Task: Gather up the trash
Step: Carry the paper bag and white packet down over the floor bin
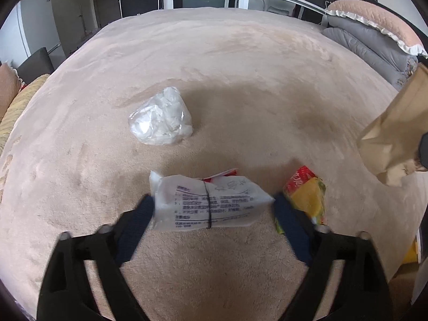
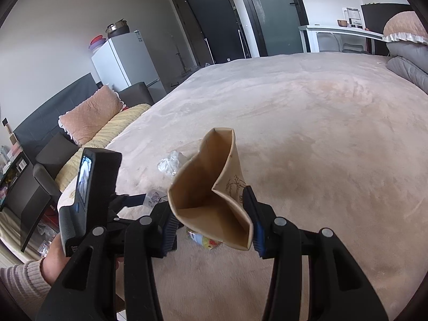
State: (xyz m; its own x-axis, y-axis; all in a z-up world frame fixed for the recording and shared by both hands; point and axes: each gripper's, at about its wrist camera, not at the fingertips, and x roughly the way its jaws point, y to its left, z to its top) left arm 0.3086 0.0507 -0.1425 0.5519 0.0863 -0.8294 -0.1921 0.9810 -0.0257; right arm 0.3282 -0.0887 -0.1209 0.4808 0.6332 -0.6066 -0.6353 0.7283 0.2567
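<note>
Jaws, left view: we see the left gripper [image 1: 214,203] with its blue pads set either side of a white printed packet [image 1: 207,203], touching both ends; we judge it clamped on the packet, though contact on the right end is only just visible.
Packet position: low over the bed [image 1: 240,61], between the pads, a dark band round its middle.
Other trash, left view: a clear bag of crumpled white tissue [image 1: 161,117] lies on the bed beyond the packet, well apart; a yellow-and-red wrapper [image 1: 307,195] lies just beside the right pad.
Handling, packet: thin film, light, soft; we judge it will crumple and may slip, so hold across the banded middle.
Handling, tissue bag: very light, slick film, compressible; pinch a fold at the top.
Jaws, right view: the right gripper [image 2: 211,214] is closed on the lower part of a brown paper bag [image 2: 214,187], mouth open towards the camera.
Handling, paper bag: stiff-ish paper, light, creases easily; gripping the lower part keeps the mouth open.
Right view only: the bag's open interior, apparently empty; the left gripper's body and the hand [image 2: 53,262] holding it; a small colourful wrapper [image 2: 206,240] under the bag.
Left view only: the packet's print and band, the tissue bag in full.
</note>
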